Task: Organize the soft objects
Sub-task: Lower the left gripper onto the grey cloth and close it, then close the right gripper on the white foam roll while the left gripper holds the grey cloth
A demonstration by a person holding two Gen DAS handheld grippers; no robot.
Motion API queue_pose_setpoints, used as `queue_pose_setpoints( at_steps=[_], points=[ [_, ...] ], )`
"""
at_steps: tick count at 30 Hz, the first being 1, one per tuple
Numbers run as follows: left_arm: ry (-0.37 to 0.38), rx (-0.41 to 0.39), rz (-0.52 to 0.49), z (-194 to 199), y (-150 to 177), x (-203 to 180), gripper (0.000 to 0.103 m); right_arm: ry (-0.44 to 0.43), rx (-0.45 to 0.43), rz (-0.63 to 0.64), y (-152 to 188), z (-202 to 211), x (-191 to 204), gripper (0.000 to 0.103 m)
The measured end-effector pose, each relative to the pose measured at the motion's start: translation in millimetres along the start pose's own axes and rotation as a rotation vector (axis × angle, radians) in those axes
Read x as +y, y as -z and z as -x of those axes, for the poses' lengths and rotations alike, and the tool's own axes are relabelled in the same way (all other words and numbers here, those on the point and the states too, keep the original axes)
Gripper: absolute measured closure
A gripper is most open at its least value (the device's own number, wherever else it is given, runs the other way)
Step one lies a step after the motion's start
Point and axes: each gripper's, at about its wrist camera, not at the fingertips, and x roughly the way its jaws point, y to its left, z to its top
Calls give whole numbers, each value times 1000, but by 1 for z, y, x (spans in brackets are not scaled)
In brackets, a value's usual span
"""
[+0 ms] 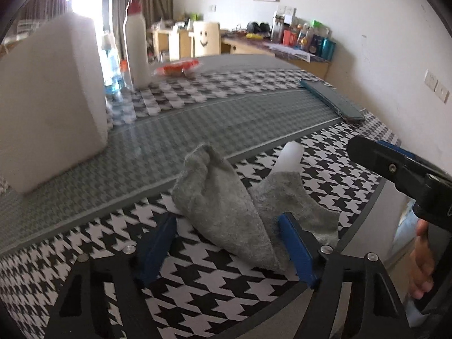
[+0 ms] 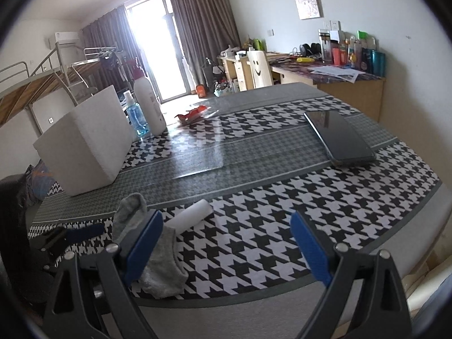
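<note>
Daylight from a curtained balcony door falls across a table (image 1: 254, 104) covered in black-and-white houndstooth cloth with grey bands, where the sorting looks to be at an early stage. Two soft grey fabric socks lie together near the front edge: a crumpled grey sock (image 1: 217, 197) sits between the blue pads of the left gripper (image 1: 226, 243), and a flatter grey sock (image 1: 285, 195) lies partly under it. The left jaws stand partly spread around the crumpled sock; the right-hand pad seems to touch the fabric while the other stands clear, so I judge it not yet grasped. The right gripper (image 2: 226, 243) is spread wide with nothing between its pads, only tablecloth. A small white cylindrical roll (image 2: 192, 214) rests just beyond the socks. The crumpled sock's long axis runs from near the gripper away up-left towards a large white foam block (image 1: 50, 99), its bunched end raised and pointing that way. Nothing appears sorted or folded yet; pairing, folding and placing the socks all seem left.
</note>
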Motion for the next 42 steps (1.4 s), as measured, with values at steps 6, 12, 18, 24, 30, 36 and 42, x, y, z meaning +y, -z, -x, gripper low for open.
queue_pose_setpoints(
  at_steps=[6,12,18,24,30,36,42],
  points=[
    [55,5,-28,4,2,-6,65,-6,8,-4,1,-2,-1,9],
    [81,-5,-27,13,5,-3,82,-23,25,-13,0,-7,3,9],
    [87,-17,-25,18,10,0,86,-69,97,-18,-1,-22,18,9],
    [83,-32,-34,24,14,3,86,-80,153,-31,-2,-34,26,25],
    [80,-37,-23,25,15,7,86,-76,213,-38,-4,-48,32,42],
    [76,-46,-6,27,16,14,86,-56,242,-29,-7,-55,40,53],
    [78,-54,12,29,17,20,86,-15,261,-14,-11,-63,44,69]
  ],
)
